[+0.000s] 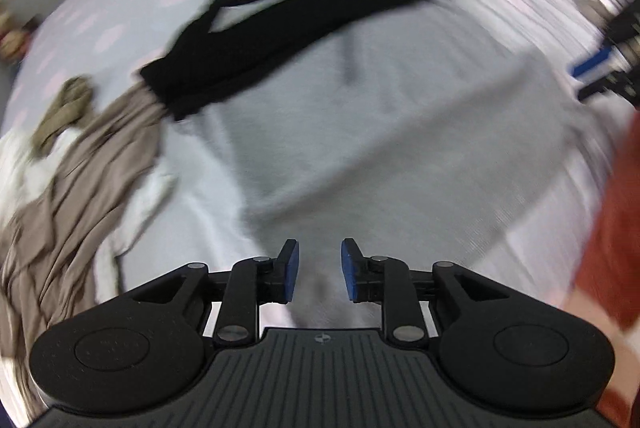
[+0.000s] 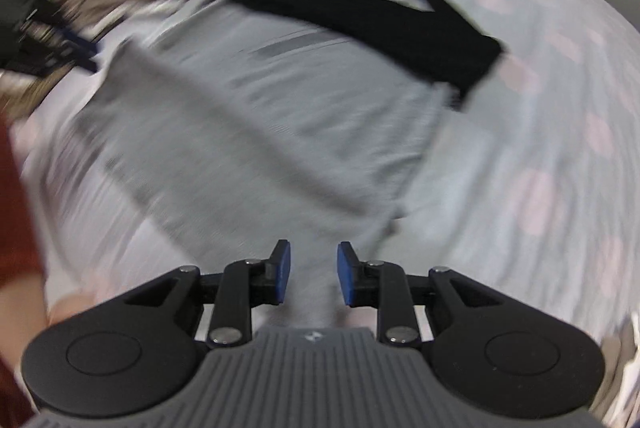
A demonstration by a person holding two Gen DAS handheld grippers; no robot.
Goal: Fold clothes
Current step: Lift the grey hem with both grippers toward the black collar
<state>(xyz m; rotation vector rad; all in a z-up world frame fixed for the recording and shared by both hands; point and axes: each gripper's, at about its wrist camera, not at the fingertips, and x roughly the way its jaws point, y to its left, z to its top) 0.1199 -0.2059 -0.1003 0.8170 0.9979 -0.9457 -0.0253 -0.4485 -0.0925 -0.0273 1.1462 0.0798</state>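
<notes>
Grey cloth point(image 1: 360, 132) lies flat on the bed point(image 2: 560, 108), black top point(image 1: 288, 28) beyond; both my jaws are open, holding nothing

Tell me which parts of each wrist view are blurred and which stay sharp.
Left wrist view: the left gripper is sharp, jaws apart; the grey garment and black garment smear with motion blur, worst toward the fisheye rim. Right wrist view: the right gripper is crisp; the bedsheet streaks.
</notes>
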